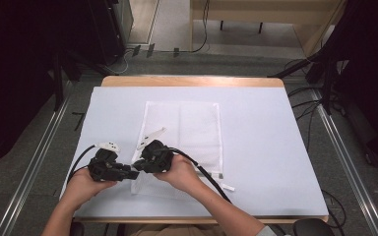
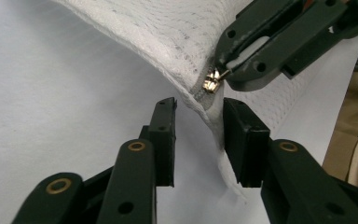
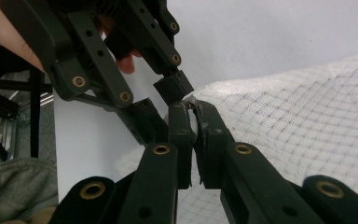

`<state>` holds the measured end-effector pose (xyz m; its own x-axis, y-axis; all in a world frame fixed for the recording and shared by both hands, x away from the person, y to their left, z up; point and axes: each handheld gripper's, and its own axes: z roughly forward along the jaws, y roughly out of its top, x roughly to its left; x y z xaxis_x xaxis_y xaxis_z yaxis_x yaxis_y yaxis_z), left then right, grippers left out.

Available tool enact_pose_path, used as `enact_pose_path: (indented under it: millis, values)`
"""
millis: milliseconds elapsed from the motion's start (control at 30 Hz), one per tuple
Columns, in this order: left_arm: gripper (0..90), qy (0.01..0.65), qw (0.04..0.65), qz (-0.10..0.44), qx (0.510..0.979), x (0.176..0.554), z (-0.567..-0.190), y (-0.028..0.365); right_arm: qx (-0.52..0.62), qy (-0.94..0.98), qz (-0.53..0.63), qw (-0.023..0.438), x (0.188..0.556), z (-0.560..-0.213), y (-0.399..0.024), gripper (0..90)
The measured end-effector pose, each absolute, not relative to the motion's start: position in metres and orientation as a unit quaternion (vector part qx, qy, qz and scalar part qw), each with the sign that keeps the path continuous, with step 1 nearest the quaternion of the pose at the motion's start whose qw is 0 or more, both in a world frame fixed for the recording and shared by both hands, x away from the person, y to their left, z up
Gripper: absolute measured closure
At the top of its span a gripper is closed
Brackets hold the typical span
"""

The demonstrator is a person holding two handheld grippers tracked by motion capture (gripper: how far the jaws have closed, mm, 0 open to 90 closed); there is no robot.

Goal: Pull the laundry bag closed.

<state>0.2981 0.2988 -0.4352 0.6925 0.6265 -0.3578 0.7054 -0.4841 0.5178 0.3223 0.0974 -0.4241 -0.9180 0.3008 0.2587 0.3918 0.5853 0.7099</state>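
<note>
Two tools, one mesh bag (image 1: 187, 129), one zipper pull (image 2: 210, 82)

Near corner of the white mesh bag (image 1: 182, 129) is lying hidden under both grippers in the high view. The zipper pull (image 2: 210, 82) is disappearing into the right gripper (image 3: 192, 122); how much tab is being pinched cannot be told. The left gripper (image 2: 198, 122) is straddling the bag's edge, contact with the fabric uncertain. The person's forearms (image 1: 216, 206) are being cut off by the bottom edge. The small white tag (image 1: 228, 188) is too small to read.
</note>
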Motion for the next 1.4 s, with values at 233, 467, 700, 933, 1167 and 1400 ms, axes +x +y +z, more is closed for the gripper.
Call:
enact_pose_path:
  millis: [233,467,700,933,1167,1400]
  values:
    - [71.9,0.383,0.318,-0.058,0.865,0.298,-0.437,0.298,-0.189,-0.891,-0.408,0.064,0.321,-0.425,0.098,86.9]
    - [75.5,0.376,0.317,-0.054,0.869,0.298,-0.436,0.297,-0.184,-0.894,-0.402,0.072,0.321,-0.427,0.1,86.9]
    - [84.0,0.379,0.308,-0.046,0.871,0.298,-0.435,0.296,-0.183,-0.897,-0.396,0.077,0.319,-0.429,0.101,86.9]
    - [86.5,0.396,0.313,-0.052,0.862,0.299,-0.432,0.298,-0.189,-0.895,-0.397,0.07,0.321,-0.429,0.1,87.1]
    - [87.5,0.394,0.317,-0.054,0.861,0.3,-0.431,0.298,-0.199,-0.889,-0.406,0.064,0.322,-0.435,0.096,87.5]
    - [87.9,0.394,0.314,-0.058,0.862,0.3,-0.432,0.297,-0.202,-0.888,-0.407,0.064,0.322,-0.439,0.094,87.6]
